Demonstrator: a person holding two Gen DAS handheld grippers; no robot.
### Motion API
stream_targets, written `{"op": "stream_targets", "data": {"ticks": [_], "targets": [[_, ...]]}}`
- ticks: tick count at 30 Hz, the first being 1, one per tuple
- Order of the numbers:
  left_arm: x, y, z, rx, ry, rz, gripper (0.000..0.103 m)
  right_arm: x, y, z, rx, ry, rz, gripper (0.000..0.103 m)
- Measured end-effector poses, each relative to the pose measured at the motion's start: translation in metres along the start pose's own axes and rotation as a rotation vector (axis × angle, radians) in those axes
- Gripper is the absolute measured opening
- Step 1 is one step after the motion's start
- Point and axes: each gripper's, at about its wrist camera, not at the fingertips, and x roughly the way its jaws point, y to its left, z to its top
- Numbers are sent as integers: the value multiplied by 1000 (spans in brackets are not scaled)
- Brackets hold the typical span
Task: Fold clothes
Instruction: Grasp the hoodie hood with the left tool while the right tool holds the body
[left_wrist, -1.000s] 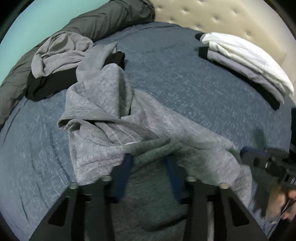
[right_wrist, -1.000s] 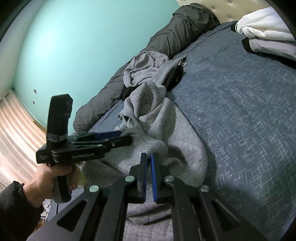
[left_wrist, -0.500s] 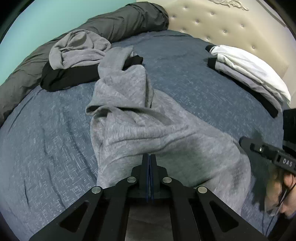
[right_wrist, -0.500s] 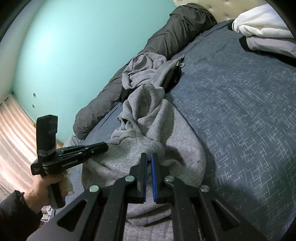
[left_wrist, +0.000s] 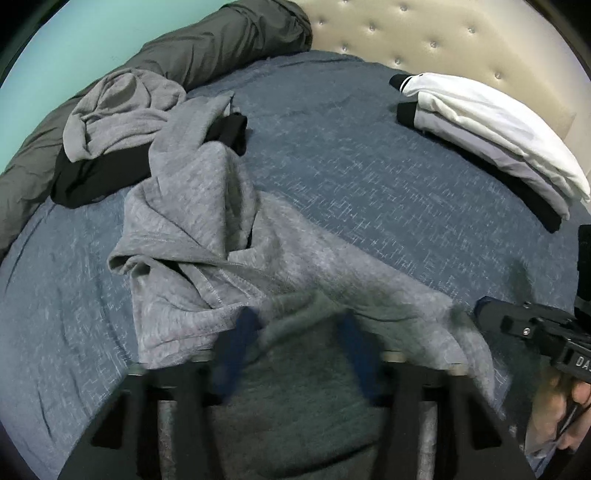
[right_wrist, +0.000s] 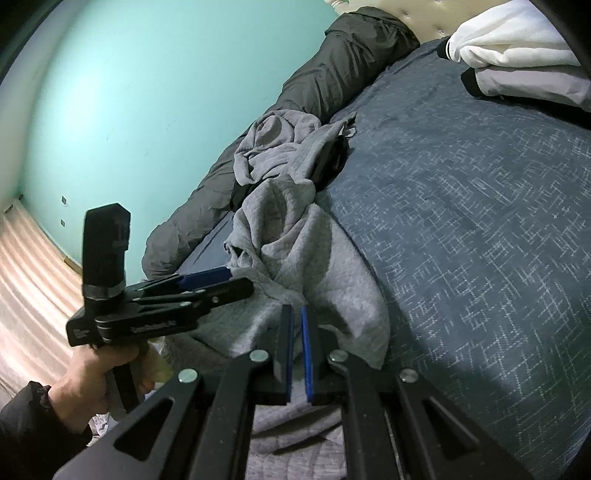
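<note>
Left claw (left_wrist: 295, 345), blue-padded and blurred in the left wrist view, with jaws opening: a ridge of the crumpled heather-grey fleece hoodie (left_wrist: 207, 236) rises between the parted pads, and whether the pads press on it cannot be told. Right claw (right_wrist: 297, 350), blue-padded on black scissor arms, jaws drawn almost together with only a thin slit between the pads; grey fabric lies below and behind them, but nothing is seen clamped in the slit. The hoodie, taken here as the landmark, sprawls unfolded across the near part of the bed, which is covered with a dark blue cross-hatched bedspread (left_wrist: 362, 177); its hem lies toward both claws and a sleeve or hood trails away toward the far edge. In the right wrist view the left claw, held by a hand (right_wrist: 99, 373) in a dark sleeve, lies at the hoodie's left border. Beyond the hoodie's far end, touching it, sits a heap of a second light-grey garment (left_wrist: 122, 107) upon a black garment (left_wrist: 99, 173). Behind that heap runs a long dark-grey rolled duvet (left_wrist: 207, 48) against the turquoise wall (right_wrist: 155, 92). Well apart from the hoodie, to its far right near the beige tufted headboard (left_wrist: 443, 37), rests a folded stack of white, pale grey and black clothes (left_wrist: 491, 129).
</note>
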Motion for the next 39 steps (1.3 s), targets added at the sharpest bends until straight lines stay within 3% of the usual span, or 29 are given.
{"op": "stream_targets", "data": {"ticks": [1, 5, 10, 17, 23, 30, 36, 39], "targets": [[0, 0, -1, 5, 3, -2, 18, 0, 0, 0, 2, -2, 0, 5], [-11, -2, -9, 38, -20, 0, 10, 0, 1, -1, 1, -2, 2, 5], [-62, 8, -35, 20, -127, 5, 9, -2, 0, 1, 1, -9, 4, 5], [-118, 50, -88, -144, -201, -7, 8, 0, 5, 1, -2, -4, 10, 5], [-144, 71, -117, -221, -241, 12, 7, 5, 23, 1, -43, 0, 21, 5], [-149, 74, -129, -227, -245, 23, 7, 16, 43, 4, -89, 19, 47, 5], [-144, 65, -131, -227, -271, -12, 7, 22, 60, 22, -167, 72, 17, 24], [-141, 63, -132, -253, -286, -32, 7, 37, 82, 48, -222, 128, 32, 33]]}}
